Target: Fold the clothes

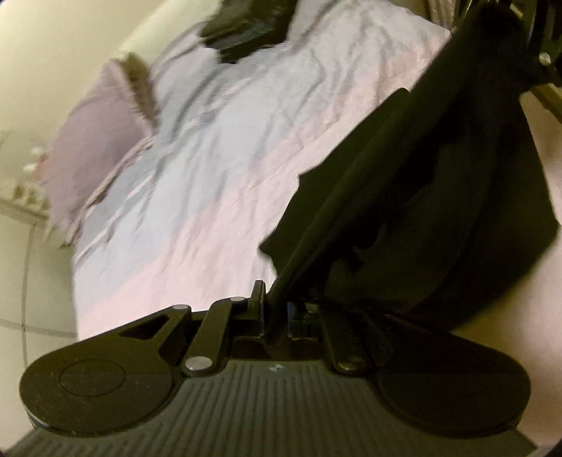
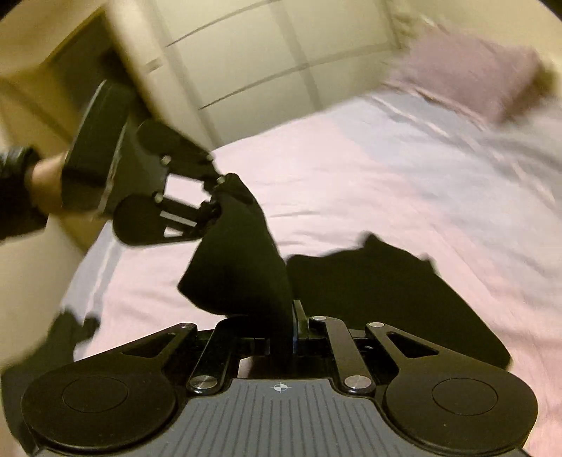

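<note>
A black garment (image 1: 414,197) hangs stretched between my two grippers above the pink and lilac bed (image 1: 217,182). My left gripper (image 1: 275,309) is shut on one edge of it. The right gripper (image 1: 541,52) shows at the top right, holding the other end. In the right wrist view my right gripper (image 2: 289,327) is shut on the black garment (image 2: 242,267), and my left gripper (image 2: 216,193) pinches its far corner at the upper left. Part of the garment (image 2: 386,302) lies on the bed (image 2: 351,182).
A pile of dark clothes (image 1: 246,28) lies at the far end of the bed. A mauve pillow (image 1: 91,158) lies at the bed's head, also seen in the right wrist view (image 2: 470,70). More dark cloth (image 2: 52,344) sits at the bed's left edge. White wardrobe doors (image 2: 267,56) stand behind.
</note>
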Motion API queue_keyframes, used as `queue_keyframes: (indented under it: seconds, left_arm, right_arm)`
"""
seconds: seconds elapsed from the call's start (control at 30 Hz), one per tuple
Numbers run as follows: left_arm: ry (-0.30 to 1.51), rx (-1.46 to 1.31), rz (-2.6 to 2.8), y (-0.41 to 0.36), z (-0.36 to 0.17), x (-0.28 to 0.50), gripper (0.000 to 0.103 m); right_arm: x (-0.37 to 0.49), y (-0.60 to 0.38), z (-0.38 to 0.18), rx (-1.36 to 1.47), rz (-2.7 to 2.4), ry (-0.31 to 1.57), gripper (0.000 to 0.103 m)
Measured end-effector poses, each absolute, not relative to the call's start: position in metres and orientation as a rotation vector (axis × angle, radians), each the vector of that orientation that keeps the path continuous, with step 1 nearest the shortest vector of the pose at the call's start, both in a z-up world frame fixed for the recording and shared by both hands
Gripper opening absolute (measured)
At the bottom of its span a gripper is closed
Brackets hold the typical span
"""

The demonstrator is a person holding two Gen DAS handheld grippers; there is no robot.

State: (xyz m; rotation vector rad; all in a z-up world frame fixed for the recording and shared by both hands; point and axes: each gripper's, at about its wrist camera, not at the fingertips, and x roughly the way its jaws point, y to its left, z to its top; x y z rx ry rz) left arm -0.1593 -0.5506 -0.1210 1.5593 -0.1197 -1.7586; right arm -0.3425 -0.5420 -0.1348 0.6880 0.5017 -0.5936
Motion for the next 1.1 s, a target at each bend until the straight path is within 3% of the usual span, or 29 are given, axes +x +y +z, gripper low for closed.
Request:
queue_keyframes:
  seconds: [0.07,0.13,0.23,0.4,0.47,0.57,0.63,0.67,0.7,0.87,1.1]
  left_arm:
    - [-0.106,1.585,-1.789,-0.584,-0.146,-0.174,0.013]
    - [-0.082,1.607,-1.806,-0.615,-0.174,-0.187,0.023]
    - [0.012,1.611,-1.796,-0.647,-0.206,-0.195,0.025]
    - [0.149,1.52,-1.779,-0.647,-0.204,-0.176,0.03]
    - [0.226,1.496,-1.76,-0.645,-0.207,-0.167,0.03]
    - [0.359,1.455,-1.735,-0.635,-0.211,-0.147,0.03]
    - [0.394,1.448,-1.731,-0.631,-0.217,-0.14,0.03]
    - [0.412,1.445,-1.728,-0.629,-0.219,-0.137,0.03]
    - [0.413,1.449,-1.723,-0.629,-0.22,-0.137,0.03]
    - [0.409,1.392,-1.755,-0.629,-0.216,-0.142,0.03]
    - [0.38,1.431,-1.741,-0.634,-0.237,-0.157,0.03]
  right_arm:
    - [-0.369,-0.575,-0.151,0.783,-0.621,0.49,0.009]
    - [-0.392,-0.597,-0.178,0.882,-0.642,0.488,0.009]
    - [-0.422,-0.62,-0.221,1.049,-0.683,0.495,0.01]
    - [-0.452,-0.626,-0.248,1.238,-0.722,0.415,0.022]
    - [-0.452,-0.624,-0.246,1.276,-0.744,0.38,0.033]
    - [-0.451,-0.626,-0.244,1.325,-0.776,0.323,0.035]
    - [-0.448,-0.629,-0.242,1.323,-0.805,0.333,0.034]
    - [-0.446,-0.63,-0.241,1.32,-0.817,0.34,0.018]
    - [-0.445,-0.631,-0.239,1.313,-0.822,0.346,0.012]
    - [-0.453,-0.628,-0.213,1.242,-0.806,0.339,0.01]
    - [-0.468,-0.619,-0.237,1.314,-0.878,0.328,0.009]
